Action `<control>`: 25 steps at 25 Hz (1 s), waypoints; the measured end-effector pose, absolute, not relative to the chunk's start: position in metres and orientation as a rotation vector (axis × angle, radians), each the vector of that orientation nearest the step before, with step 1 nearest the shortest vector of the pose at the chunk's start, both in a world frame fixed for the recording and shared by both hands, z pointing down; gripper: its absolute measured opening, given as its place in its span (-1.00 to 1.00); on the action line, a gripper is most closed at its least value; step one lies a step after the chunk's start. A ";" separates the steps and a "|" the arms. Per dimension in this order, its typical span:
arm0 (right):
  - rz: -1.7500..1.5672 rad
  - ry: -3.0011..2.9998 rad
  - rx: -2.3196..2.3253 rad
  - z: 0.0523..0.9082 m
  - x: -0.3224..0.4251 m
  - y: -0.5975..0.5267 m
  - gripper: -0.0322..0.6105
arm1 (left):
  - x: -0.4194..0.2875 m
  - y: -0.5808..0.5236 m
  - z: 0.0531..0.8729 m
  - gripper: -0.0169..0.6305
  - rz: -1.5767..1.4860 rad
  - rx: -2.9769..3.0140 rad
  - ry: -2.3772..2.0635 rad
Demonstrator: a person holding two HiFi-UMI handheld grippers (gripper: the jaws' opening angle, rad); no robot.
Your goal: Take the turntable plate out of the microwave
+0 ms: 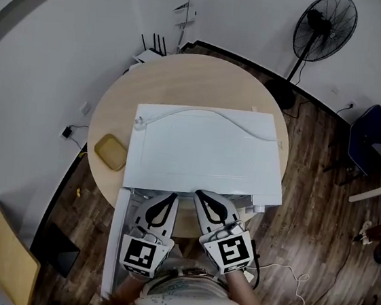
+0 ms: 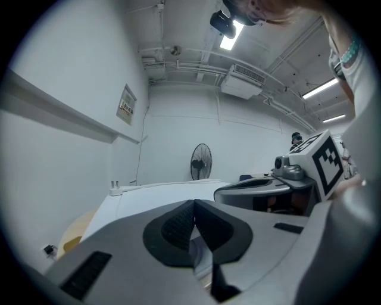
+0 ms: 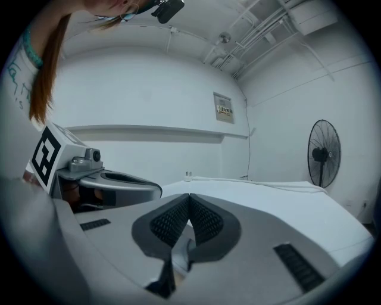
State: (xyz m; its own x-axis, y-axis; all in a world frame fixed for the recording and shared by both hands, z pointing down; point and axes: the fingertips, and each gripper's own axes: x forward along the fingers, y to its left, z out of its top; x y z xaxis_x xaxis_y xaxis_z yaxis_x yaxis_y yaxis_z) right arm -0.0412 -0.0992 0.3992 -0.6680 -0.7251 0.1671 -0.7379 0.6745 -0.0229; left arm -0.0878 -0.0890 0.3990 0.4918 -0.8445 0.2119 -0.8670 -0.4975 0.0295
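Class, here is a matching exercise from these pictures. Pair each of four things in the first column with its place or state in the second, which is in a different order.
Things:
1. microwave
2. yellow dish
3. standing fan
4. left gripper

Places or states:
A. stands on the wooden floor
B. jaws shut, nothing between them
C. white, with a cable lying on top
D. on the round table, beside the microwave

Pairs: 1-C, 2-D, 3-A, 4-B
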 end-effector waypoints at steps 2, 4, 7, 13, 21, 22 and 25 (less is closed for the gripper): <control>0.146 -2.730 1.207 0.405 -0.040 -0.099 -0.93 | -0.086 -0.088 0.405 -0.91 0.294 2.609 -1.487; 0.153 -2.720 1.204 0.412 -0.039 -0.097 -0.93 | -0.084 -0.088 0.413 -0.91 0.304 2.604 -1.473; 0.169 -2.703 1.197 0.421 -0.037 -0.095 -0.93 | -0.082 -0.086 0.424 -0.91 0.328 2.594 -1.449; 0.193 -2.663 1.185 0.447 -0.034 -0.090 -0.93 | -0.081 -0.084 0.446 -0.91 0.355 2.553 -1.395; 0.237 -2.573 1.177 0.494 -0.029 -0.091 -0.93 | -0.085 -0.085 0.481 -0.91 0.426 2.498 -1.349; 0.225 -2.556 1.166 0.503 -0.029 -0.091 -0.93 | -0.086 -0.086 0.487 -0.91 0.436 2.489 -1.350; 0.226 -2.516 1.144 0.524 -0.027 -0.090 -0.93 | -0.088 -0.086 0.503 -0.91 0.473 2.458 -1.348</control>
State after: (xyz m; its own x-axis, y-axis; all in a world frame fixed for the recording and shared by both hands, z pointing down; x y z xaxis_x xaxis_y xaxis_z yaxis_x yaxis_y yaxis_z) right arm -0.0266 -0.0902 0.5239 -0.6037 -0.6942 0.3921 -0.7530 0.6580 0.0056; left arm -0.0885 -0.0863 0.5032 0.5064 -0.7526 0.4210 -0.8506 -0.5162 0.1004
